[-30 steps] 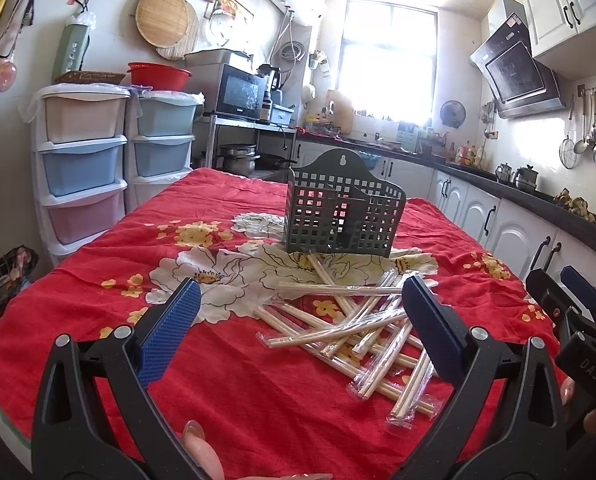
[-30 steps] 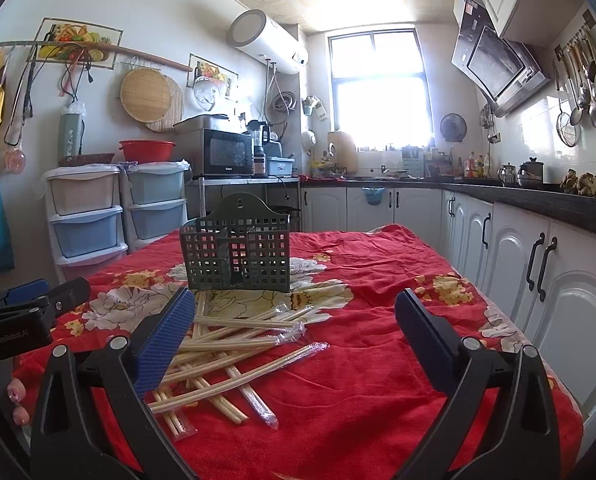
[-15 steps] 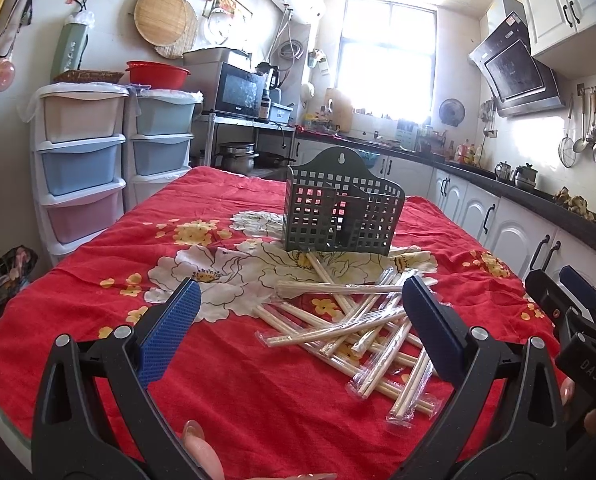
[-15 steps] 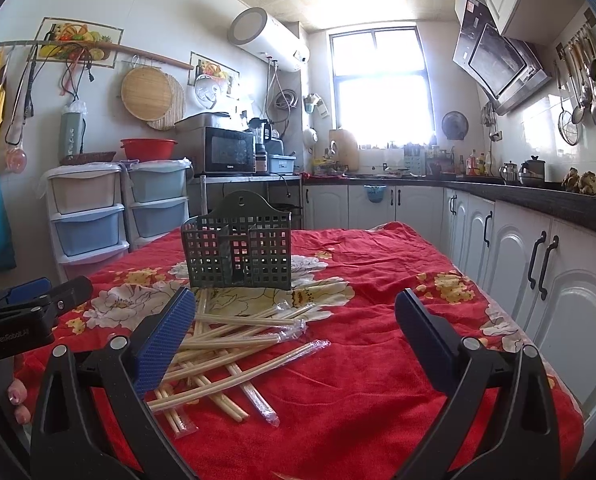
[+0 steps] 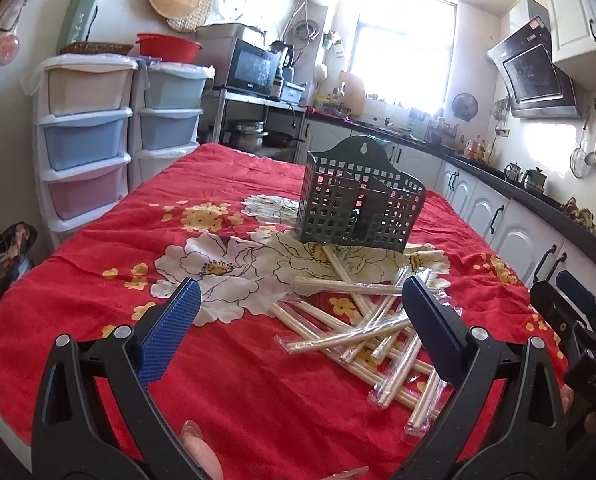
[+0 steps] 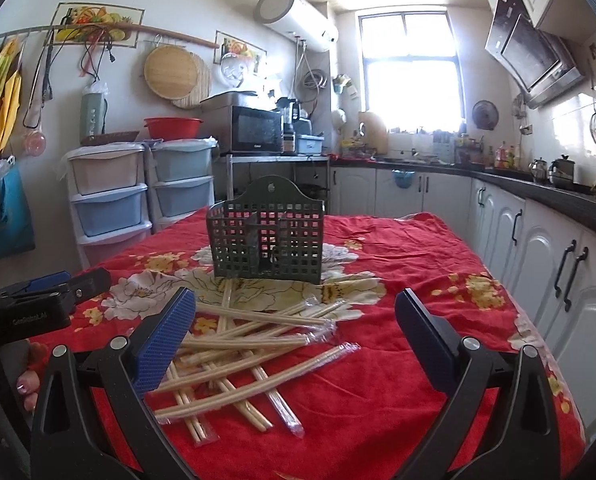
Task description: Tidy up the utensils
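A dark green perforated utensil basket (image 5: 359,200) stands upright and empty on the red floral tablecloth (image 5: 218,380); it also shows in the right wrist view (image 6: 266,236). A loose pile of plastic-wrapped wooden chopsticks (image 5: 369,328) lies crisscrossed in front of it, also in the right wrist view (image 6: 250,344). My left gripper (image 5: 298,328) is open and empty, just left of and short of the pile. My right gripper (image 6: 294,336) is open and empty, with the pile at its left finger. The right gripper shows at the left view's right edge (image 5: 569,312).
Stacked plastic drawer units (image 5: 86,140) stand left of the table. A microwave (image 6: 258,128) sits on a metal rack behind it. White cabinets and a dark counter (image 6: 537,220) run along the right. The table's near edge lies just below both grippers.
Both grippers have barely moved and stay open. The views have shifted slightly closer to the pile. The chopsticks and basket have not moved.
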